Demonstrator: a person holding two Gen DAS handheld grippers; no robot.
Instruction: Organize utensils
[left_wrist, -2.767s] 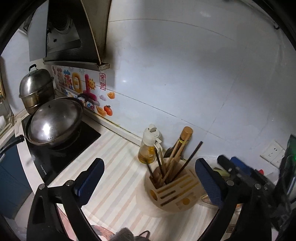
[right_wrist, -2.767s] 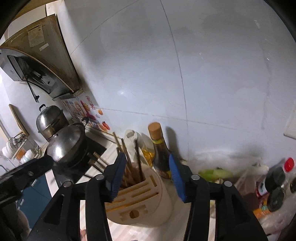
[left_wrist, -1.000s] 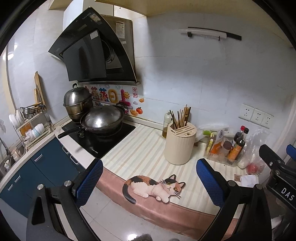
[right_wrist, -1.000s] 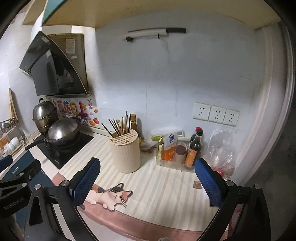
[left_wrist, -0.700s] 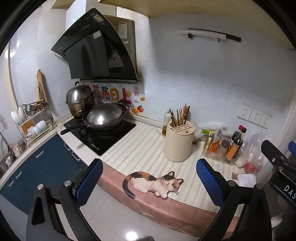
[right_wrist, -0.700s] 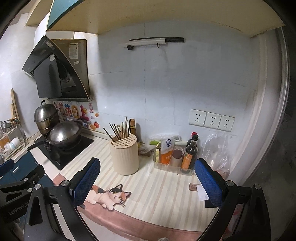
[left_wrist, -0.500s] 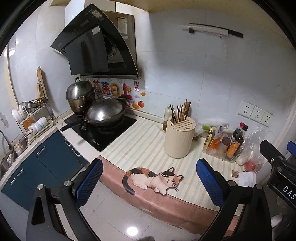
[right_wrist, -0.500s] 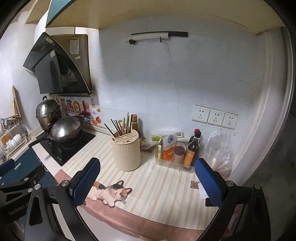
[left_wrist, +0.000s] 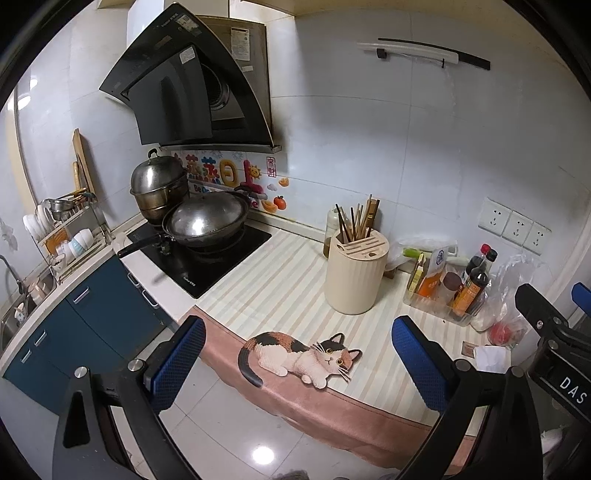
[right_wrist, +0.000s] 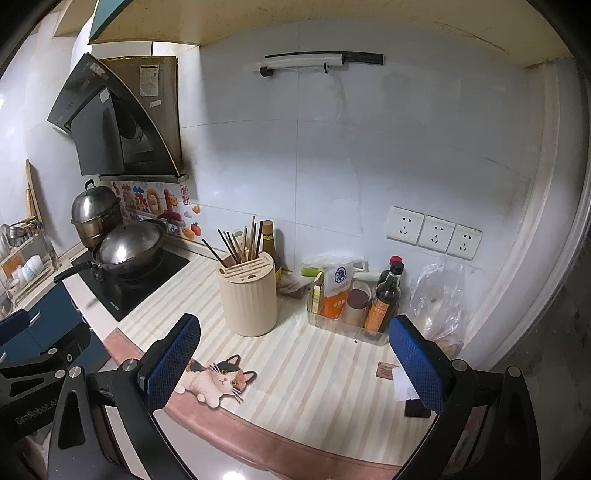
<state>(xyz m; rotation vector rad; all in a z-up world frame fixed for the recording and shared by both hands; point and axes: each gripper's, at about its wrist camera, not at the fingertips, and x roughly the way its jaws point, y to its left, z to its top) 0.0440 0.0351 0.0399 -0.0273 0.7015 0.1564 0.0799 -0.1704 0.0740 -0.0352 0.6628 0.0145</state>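
Observation:
A cream ribbed utensil holder (left_wrist: 355, 275) stands on the striped counter mat and also shows in the right wrist view (right_wrist: 250, 295). Several chopsticks (left_wrist: 356, 223) stand upright in its back slot, seen too in the right wrist view (right_wrist: 240, 243). My left gripper (left_wrist: 295, 363) is open and empty, held well back from the counter over the floor. My right gripper (right_wrist: 293, 360) is open and empty, in front of the counter edge. The right gripper's body shows at the right of the left wrist view (left_wrist: 554, 343).
A wok (left_wrist: 207, 223) and a steel pot (left_wrist: 159, 184) sit on the black hob at the left. A clear tray with sauce bottles (right_wrist: 354, 306) and a plastic bag (right_wrist: 443, 295) stand right of the holder. A cat picture (left_wrist: 299, 356) lies at the counter's front edge.
Both grippers have pulled far back from the utensil holder, from right at it to in front of the counter. The right gripper's jaws have widened. In the last second the views barely shifted.

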